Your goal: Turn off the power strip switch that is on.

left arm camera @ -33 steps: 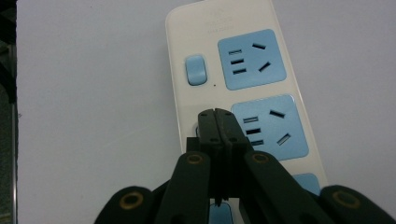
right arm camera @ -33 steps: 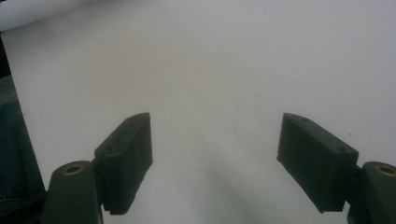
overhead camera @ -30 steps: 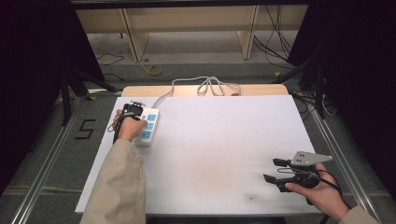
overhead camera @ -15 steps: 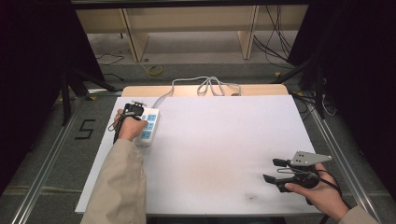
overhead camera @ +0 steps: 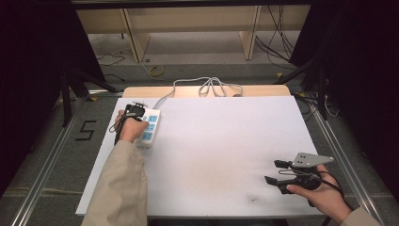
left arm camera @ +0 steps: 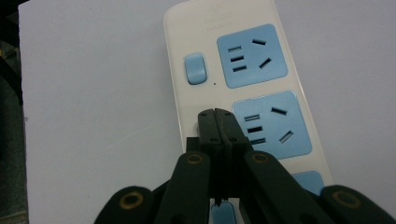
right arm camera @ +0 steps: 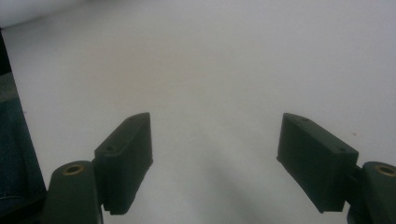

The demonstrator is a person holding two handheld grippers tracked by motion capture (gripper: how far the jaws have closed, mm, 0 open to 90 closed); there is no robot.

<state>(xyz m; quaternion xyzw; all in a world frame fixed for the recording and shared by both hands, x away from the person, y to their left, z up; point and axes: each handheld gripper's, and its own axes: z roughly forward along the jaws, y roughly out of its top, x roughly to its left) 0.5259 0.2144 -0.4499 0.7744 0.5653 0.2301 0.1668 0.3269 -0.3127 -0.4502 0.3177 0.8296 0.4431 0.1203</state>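
White power strip (overhead camera: 149,126), blue sockets and blue switches, lies at the far left of the white table (overhead camera: 211,150), its grey cable (overhead camera: 207,84) trailing off the far edge. Left gripper (left arm camera: 217,114): jaws pressed together, tips resting on the strip beside a blue socket (left arm camera: 272,123), just below one blue switch (left arm camera: 195,69). Right gripper (overhead camera: 274,172): near right corner, jaws spread wide over bare tabletop, holding nothing; grey three-cornered plate (overhead camera: 311,159) on top.

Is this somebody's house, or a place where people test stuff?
Probably a lab or workshop: a bare white tabletop framed by black curtains, loose cables on the grey floor, and a white power strip with blue sockets.
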